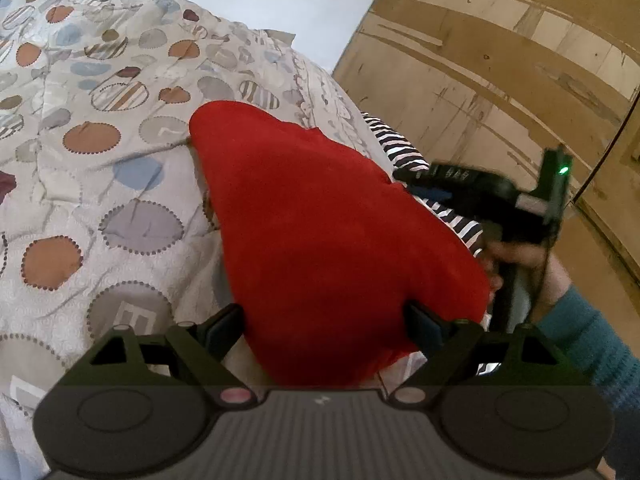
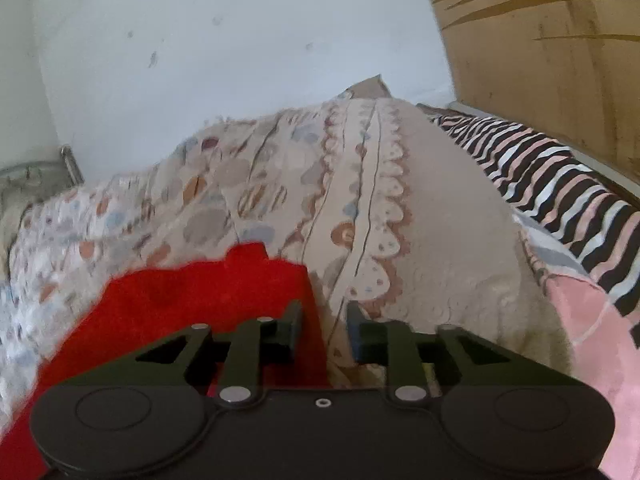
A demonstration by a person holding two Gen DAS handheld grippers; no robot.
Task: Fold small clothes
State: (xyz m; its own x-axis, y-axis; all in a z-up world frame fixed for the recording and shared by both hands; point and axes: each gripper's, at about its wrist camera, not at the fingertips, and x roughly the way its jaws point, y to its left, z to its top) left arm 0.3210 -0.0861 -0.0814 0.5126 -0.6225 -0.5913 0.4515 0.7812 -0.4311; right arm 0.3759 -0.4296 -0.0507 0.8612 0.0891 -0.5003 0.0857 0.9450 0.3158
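Fingers apart over red cloth edge, quilt beyond.

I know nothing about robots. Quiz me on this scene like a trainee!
1. True or false: the red garment lies on a bare wooden floor.
2. Whose jaws stand wider apart? A: left gripper. B: right gripper.
3. What pattern is on the cloth next to the wardrobe?

Key:
1. False, it lies on the bedspread.
2. A.
3. Stripes.
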